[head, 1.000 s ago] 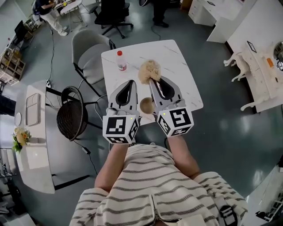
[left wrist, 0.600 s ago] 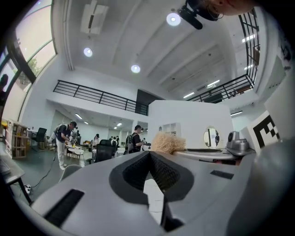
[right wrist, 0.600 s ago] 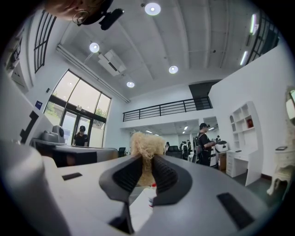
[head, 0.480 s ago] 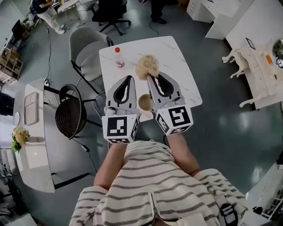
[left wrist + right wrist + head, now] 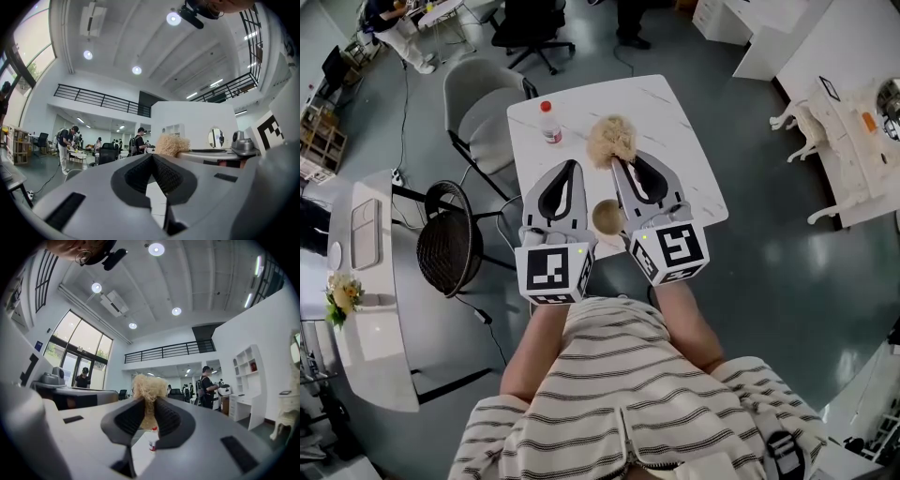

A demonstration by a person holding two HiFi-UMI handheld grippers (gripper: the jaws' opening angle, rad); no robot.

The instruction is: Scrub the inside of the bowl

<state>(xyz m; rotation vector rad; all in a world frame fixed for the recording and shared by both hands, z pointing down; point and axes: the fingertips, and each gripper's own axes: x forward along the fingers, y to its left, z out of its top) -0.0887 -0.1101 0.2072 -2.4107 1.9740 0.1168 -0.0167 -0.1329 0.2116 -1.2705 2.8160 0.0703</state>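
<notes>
Right gripper (image 5: 149,404) pinches the scrubber (image 5: 149,386) by its near edge. Left gripper (image 5: 153,158) is pressed together on nothing. The bowl (image 5: 607,217) sits between them, unheld, close to the table's (image 5: 675,122) near edge. Scrubbing it this way would likely slide it or tip it off. The thin pinch could let the scrubber pull free. The bottle (image 5: 549,124) stands far left, well apart.

There are one bowl (image 5: 607,217), one fibrous scrubber (image 5: 610,141), one red-capped bottle (image 5: 549,123), one surface (image 5: 675,122), and two hand-held grippers: the left hand-held gripper (image 5: 572,165) and the right hand-held gripper (image 5: 618,167).
</notes>
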